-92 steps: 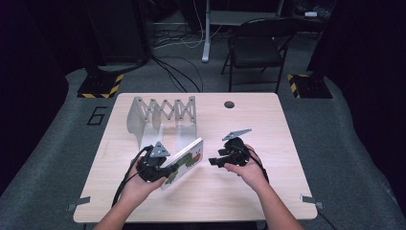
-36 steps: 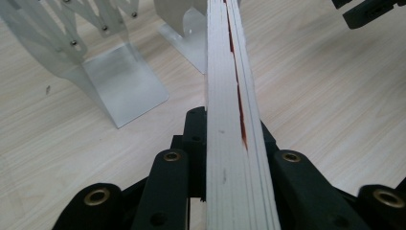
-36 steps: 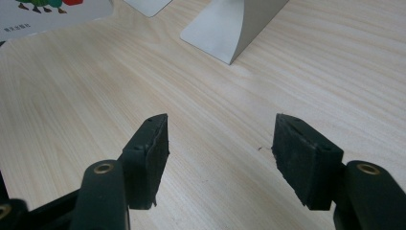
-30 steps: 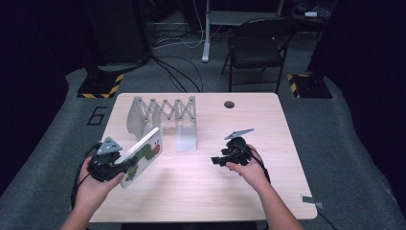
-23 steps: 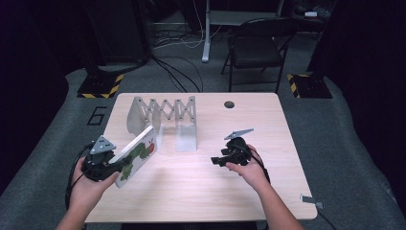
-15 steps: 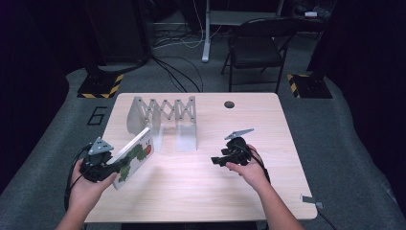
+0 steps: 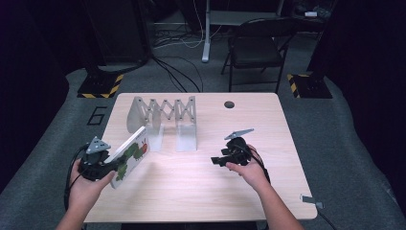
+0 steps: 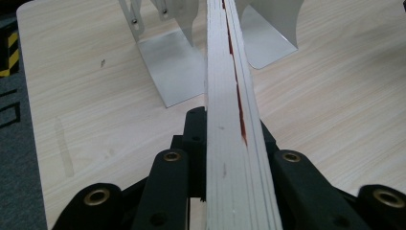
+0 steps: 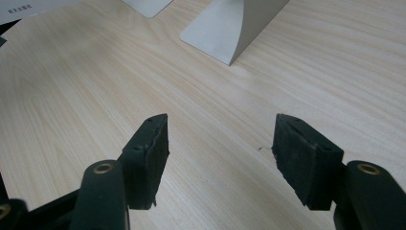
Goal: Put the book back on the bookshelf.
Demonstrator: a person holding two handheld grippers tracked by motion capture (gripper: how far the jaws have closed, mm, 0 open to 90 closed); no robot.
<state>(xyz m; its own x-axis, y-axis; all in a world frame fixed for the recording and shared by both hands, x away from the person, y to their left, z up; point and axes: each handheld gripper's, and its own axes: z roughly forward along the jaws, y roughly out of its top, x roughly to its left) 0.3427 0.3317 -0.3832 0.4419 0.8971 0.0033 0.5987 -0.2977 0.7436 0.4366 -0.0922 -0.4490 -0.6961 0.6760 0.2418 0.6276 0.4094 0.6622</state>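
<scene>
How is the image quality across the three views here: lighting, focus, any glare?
High view: table evenly lit, surroundings dark, picture soft, faint sheen beside the book. Left gripper view: book's page edges sharp, metal rack mildly reflective. Right gripper view: wood grain crisp, open right claw slightly soft, no glare.
</scene>
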